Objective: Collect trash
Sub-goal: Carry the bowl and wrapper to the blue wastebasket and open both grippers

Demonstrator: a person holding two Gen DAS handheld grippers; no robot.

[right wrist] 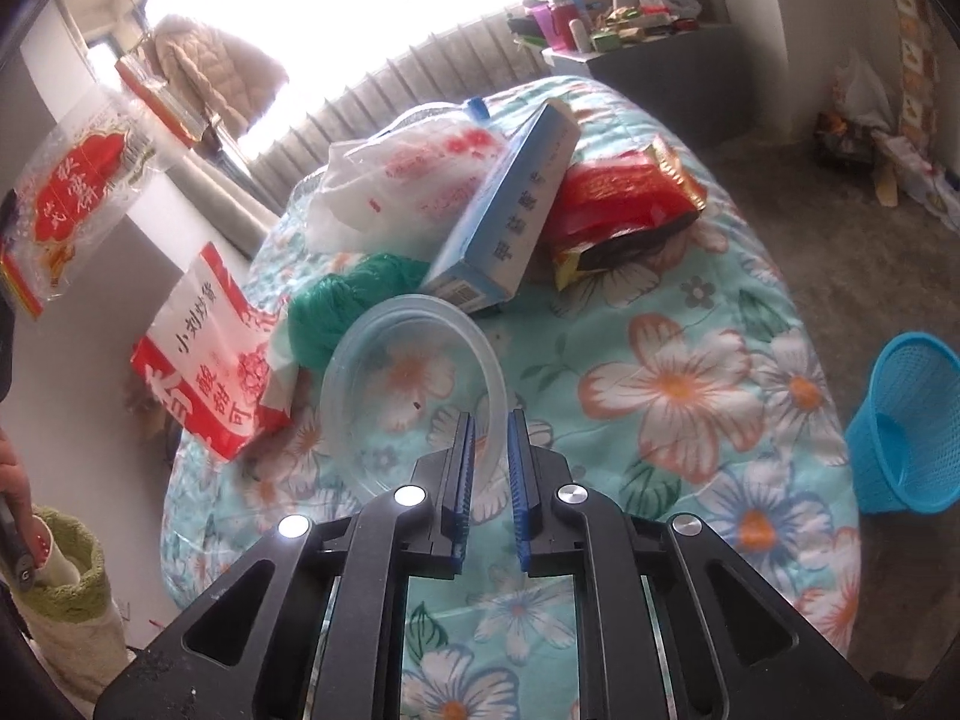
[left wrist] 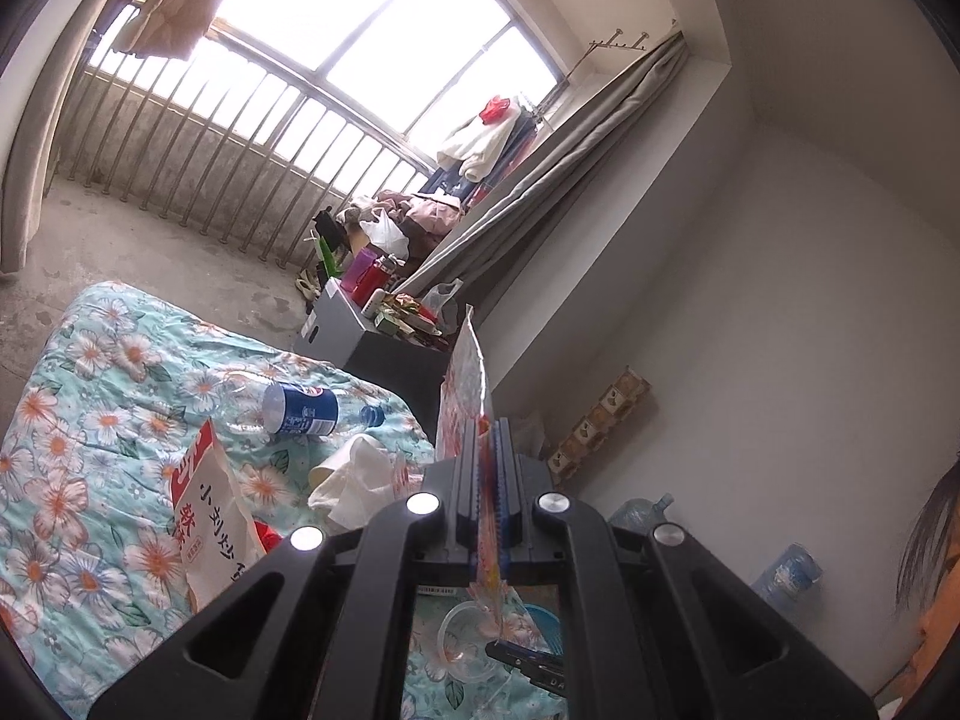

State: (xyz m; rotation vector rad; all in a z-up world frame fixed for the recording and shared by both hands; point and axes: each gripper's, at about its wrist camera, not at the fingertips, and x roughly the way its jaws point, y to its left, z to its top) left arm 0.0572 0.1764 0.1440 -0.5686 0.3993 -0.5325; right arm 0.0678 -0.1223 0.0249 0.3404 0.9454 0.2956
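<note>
Floral bed; left hand-held gripper (left wrist: 491,438) clamps wrapper (left wrist: 465,396).

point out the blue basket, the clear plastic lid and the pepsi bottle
blue basket (right wrist: 906,420), right wrist view, on its mesh wall
clear plastic lid (right wrist: 414,309), right wrist view, on its far rim
pepsi bottle (left wrist: 303,411), left wrist view, on its blue label

Wrist views close over flowered bed (right wrist: 678,324), both

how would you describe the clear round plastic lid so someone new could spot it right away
Start at the floral quilt covering the bed, then find the trash pile on it. The clear round lid lies at the pile's near edge, just below the green mesh and the blue-and-white box, its rim between the right gripper's fingers. It is the only see-through, ring-shaped piece there.
</note>
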